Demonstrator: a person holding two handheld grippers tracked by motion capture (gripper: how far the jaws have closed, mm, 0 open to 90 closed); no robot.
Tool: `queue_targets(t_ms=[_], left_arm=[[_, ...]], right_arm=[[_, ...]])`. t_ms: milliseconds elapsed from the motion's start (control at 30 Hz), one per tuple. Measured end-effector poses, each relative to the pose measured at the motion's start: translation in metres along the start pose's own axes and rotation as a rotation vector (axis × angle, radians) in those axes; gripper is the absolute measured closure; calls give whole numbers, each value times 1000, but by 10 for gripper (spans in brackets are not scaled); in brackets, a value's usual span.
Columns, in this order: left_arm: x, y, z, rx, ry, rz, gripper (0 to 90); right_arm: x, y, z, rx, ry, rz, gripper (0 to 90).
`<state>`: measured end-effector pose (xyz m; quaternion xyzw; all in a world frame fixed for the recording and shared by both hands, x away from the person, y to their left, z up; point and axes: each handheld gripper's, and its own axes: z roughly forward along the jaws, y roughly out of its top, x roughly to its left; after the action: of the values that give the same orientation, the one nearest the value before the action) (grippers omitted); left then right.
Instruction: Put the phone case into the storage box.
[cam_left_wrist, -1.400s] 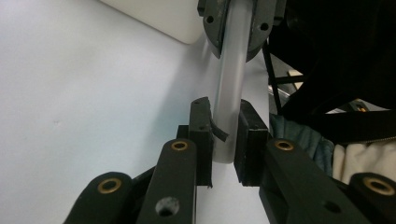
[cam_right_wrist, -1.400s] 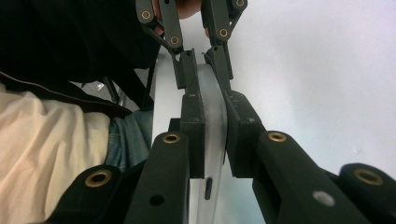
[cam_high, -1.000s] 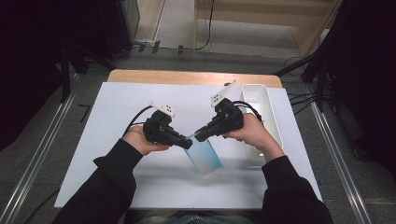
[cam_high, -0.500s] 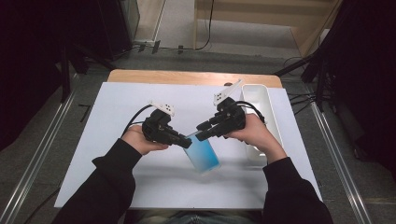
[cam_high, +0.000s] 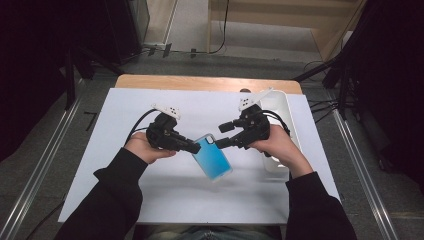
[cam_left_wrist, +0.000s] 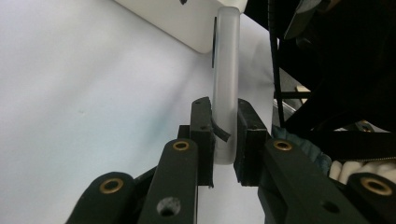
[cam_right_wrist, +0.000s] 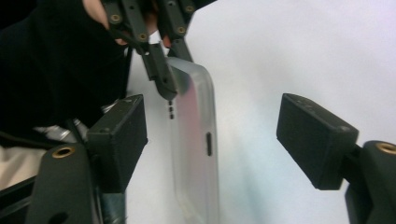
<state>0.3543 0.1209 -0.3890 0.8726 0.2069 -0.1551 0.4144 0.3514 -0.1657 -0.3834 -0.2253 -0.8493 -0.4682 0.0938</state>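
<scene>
The left gripper (cam_high: 192, 147) is clamping its jaws on the edge of the phone case (cam_high: 213, 156), holding it above the middle of the white table (cam_high: 125, 180). The right gripper (cam_high: 222, 135) has just been opening; its jaws are standing apart, clear of the case, with a white tray (cam_high: 280, 172) lying to its right.

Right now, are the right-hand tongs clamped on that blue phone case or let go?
Let go. The right tongs have just been opening; their pads stand apart from the phone case, which the left tongs pinch.
</scene>
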Motion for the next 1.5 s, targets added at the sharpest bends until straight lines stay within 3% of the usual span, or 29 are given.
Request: queue_targets(t_ms=[167,533,767,967,1133,1267,1500], left_arm=[[0,0,-3,-1,9,-18,799],[-2,0,-9,-8,65,-55,799],[-8,3,-14,-1,113,-76,799],[-11,5,-16,9,144,-87,798],[-13,6,-18,26,152,-92,797],[-14,7,-20,41,175,-100,798],[-14,8,-21,63,208,-142,797]], right_arm=[[2,-5,-1,-1,-54,14,92],[14,-20,1,-30,-147,8,63],[20,-33,0,-66,-208,42,64],[25,-43,3,-69,-218,51,65],[31,-50,12,-65,-218,19,69],[33,-54,19,-54,-215,27,69],[36,-61,27,-66,-231,43,68]])
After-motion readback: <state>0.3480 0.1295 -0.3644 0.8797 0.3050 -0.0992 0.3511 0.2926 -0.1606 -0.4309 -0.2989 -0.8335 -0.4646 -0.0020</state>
